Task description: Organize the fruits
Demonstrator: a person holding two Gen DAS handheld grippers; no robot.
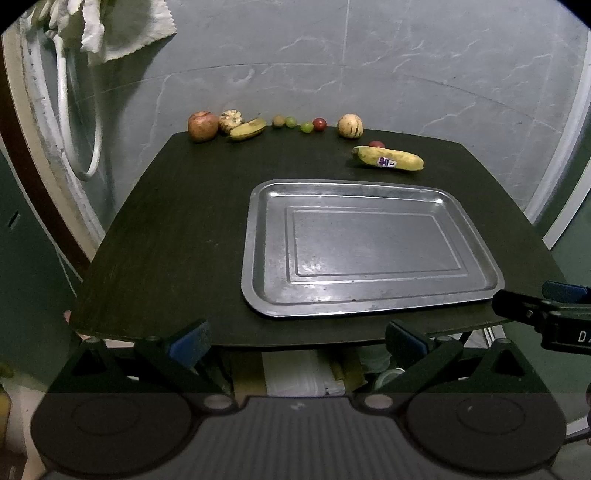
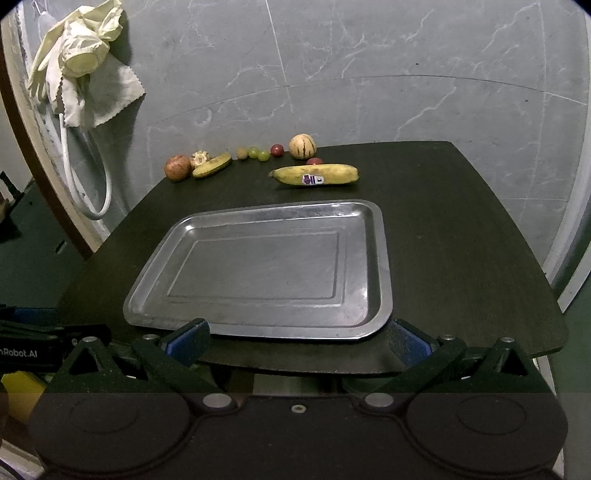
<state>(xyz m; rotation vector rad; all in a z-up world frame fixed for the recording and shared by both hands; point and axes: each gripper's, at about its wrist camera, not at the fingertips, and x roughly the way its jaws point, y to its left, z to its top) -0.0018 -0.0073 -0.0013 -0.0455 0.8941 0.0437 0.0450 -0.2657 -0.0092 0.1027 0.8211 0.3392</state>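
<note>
An empty steel tray (image 1: 369, 306) (image 2: 376, 258) lies on the dark table (image 1: 166, 236) (image 2: 461, 240). Behind it rests a yellow banana (image 1: 388, 158) (image 2: 317, 174) with a sticker, and a small red fruit (image 1: 376, 144) (image 2: 314, 161) peeks out from behind the banana. Along the far edge sit a red apple (image 1: 202, 126) (image 2: 177, 167), a second banana (image 1: 248, 128) (image 2: 212, 165), green grapes (image 1: 290, 122) (image 2: 258, 153), a dark red fruit (image 1: 319, 123) (image 2: 277, 149) and a striped pale melon (image 1: 350, 126) (image 2: 302, 146). My left gripper (image 1: 297, 341) and right gripper (image 2: 297, 338) hover open at the near table edge, holding nothing.
A grey marble wall (image 1: 369, 66) (image 2: 369, 74) backs the table. Cloths and gloves (image 2: 77, 62) (image 1: 110, 29) hang at the upper left above a white hose (image 1: 70, 122) (image 2: 88, 177). The right gripper's body (image 1: 546, 317) shows at the left view's right edge.
</note>
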